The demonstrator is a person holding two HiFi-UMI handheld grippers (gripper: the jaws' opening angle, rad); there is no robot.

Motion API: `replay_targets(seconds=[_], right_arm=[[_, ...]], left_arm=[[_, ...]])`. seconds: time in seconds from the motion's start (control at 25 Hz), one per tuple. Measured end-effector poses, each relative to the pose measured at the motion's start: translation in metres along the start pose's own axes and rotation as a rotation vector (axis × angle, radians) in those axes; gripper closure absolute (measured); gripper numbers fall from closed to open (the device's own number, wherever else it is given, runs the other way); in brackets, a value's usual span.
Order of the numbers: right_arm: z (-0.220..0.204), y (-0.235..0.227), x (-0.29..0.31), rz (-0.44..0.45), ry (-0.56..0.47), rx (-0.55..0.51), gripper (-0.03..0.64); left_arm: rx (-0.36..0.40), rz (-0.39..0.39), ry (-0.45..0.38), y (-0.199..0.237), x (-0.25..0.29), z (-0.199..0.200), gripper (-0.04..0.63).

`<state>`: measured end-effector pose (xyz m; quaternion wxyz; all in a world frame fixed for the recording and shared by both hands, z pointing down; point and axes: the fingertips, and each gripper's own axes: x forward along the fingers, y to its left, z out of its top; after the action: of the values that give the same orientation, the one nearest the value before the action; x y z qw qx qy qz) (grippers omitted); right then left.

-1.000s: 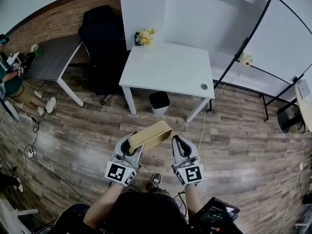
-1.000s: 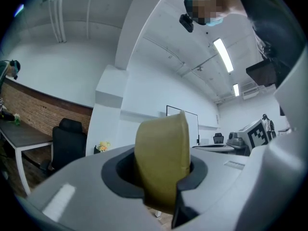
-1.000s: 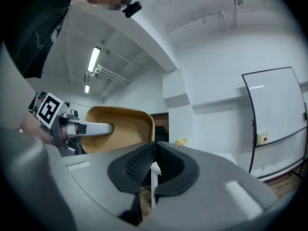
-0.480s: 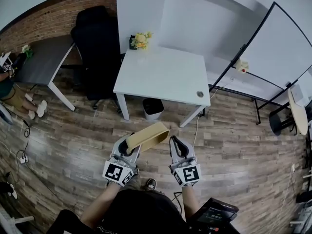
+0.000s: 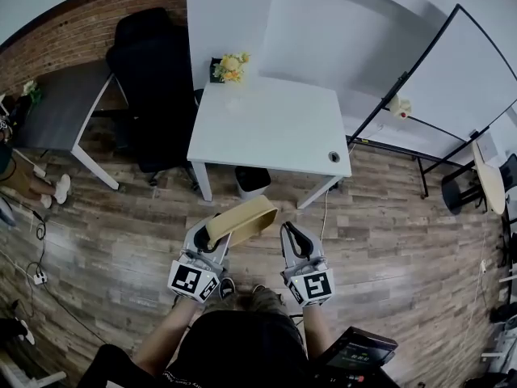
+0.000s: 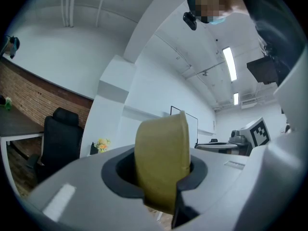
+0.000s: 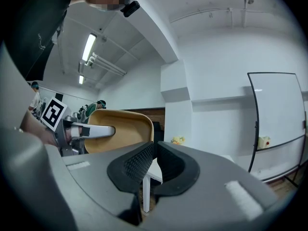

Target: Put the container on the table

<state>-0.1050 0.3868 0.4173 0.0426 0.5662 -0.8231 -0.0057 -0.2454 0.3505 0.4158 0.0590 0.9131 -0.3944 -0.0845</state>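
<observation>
**Over the wood floor (image 5: 404, 241), at 6 o'clock from the table (image 5: 275, 128): container (image 5: 242, 221) gripped in the left gripper (image 5: 212, 237)**

Held clear of the ground, tan and shallow, tilted, with its long side running from 8 o'clock up toward 2 o'clock in the head view. Pinched by one end wall between the left gripper's jaws, partly closed and pressing on that wall from both sides. Rim standing up above the pads in the left gripper view. Not touching the table; well short of its near edge, above the planks.

At 3 o'clock of the container, just beside it but apart: right gripper (image 5: 288, 231), jaws closed together with nothing between them, ribbed pads nearly face to face in the right gripper view. Also visible there, at 10 o'clock: the container's open hollow, with one left jaw laid across it.

Farther out, at 12 o'clock: white table, carrying a yellow flower bunch (image 5: 229, 67) at its far left corner and a round cable hole (image 5: 334, 157) at its near right corner. Beneath it, a small black bin (image 5: 253, 180). At 10 o'clock of the table, a black office chair (image 5: 149, 79). Beyond that, at 9 o'clock, a grey desk (image 5: 56, 107) beside a brick wall (image 5: 73, 35). At 2 o'clock, a whiteboard (image 5: 452, 79) on a black frame.
</observation>
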Motion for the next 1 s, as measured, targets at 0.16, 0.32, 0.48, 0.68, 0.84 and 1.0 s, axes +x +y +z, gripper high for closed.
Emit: replay_targets(seconds=[0.16, 0.32, 0.48, 0.68, 0.84, 1.0], right_arm=[[-0.005, -0.017, 0.007, -0.004, 0.007, 0.013, 0.575], [-0.013, -0.041, 0.018, 0.002, 0.006, 0.032, 0.575], [-0.018, -0.070, 0.032, 0.026, -0.004, 0.042, 0.575], [-0.020, -0.111, 0.046, 0.065, -0.013, 0.045, 0.572], [-0.020, -0.144, 0.056, 0.109, -0.005, 0.047, 0.562], [-0.024, -0.165, 0.062, 0.141, 0.024, 0.053, 0.552]], left_arm=[[-0.005, 0.002, 0.009, 0.004, 0.017, -0.004, 0.489], [0.010, 0.011, 0.029, 0.005, 0.040, -0.014, 0.489], [0.018, 0.027, 0.040, -0.001, 0.067, -0.019, 0.489], [0.037, 0.038, 0.060, -0.015, 0.109, -0.028, 0.489], [0.054, 0.044, 0.082, -0.027, 0.142, -0.036, 0.489], [0.060, 0.038, 0.099, -0.036, 0.161, -0.044, 0.489]])
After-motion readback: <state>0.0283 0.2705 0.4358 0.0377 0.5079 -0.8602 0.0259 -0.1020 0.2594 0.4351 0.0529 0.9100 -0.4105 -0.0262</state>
